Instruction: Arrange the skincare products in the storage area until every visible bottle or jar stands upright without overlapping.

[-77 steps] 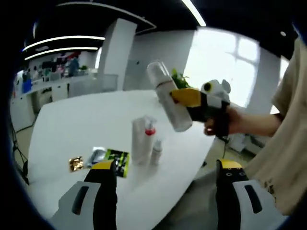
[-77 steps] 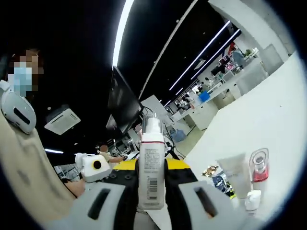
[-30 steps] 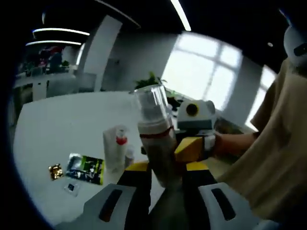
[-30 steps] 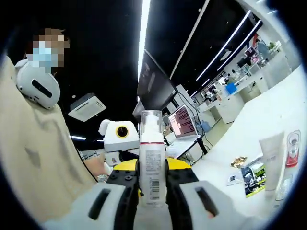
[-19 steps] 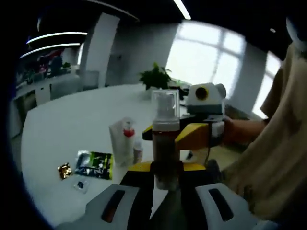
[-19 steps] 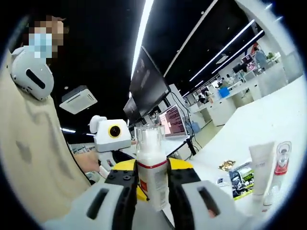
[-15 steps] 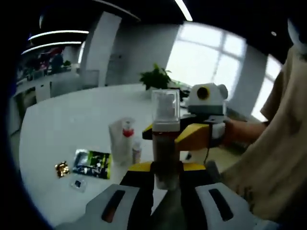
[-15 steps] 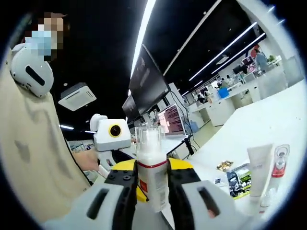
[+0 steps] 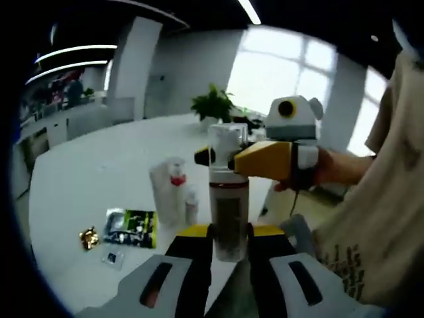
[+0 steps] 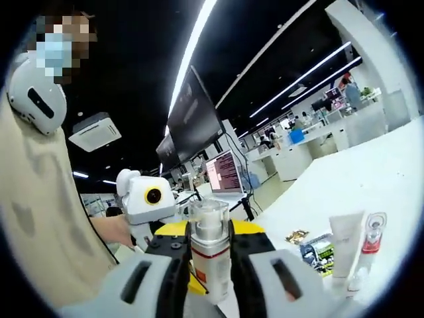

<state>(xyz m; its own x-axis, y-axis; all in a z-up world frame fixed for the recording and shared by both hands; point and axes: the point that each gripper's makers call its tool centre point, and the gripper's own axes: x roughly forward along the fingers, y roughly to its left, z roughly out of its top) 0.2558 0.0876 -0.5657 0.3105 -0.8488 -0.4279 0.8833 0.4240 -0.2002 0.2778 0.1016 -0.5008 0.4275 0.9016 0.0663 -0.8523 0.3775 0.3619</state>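
Pump bottle [image 9: 229, 199] is now clamped by both the left hand-held gripper [image 9: 230, 233] and right hand-held gripper [image 10: 209, 240].

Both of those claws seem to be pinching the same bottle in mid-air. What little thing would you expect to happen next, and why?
Probably the right gripper lets go. The pump bottle stands upright between the left gripper jaws, which pinch its lower body, while the right one clamps it near the clear cap. With one claw released, the other could set it on the white table beside the standing tube and small bottle.
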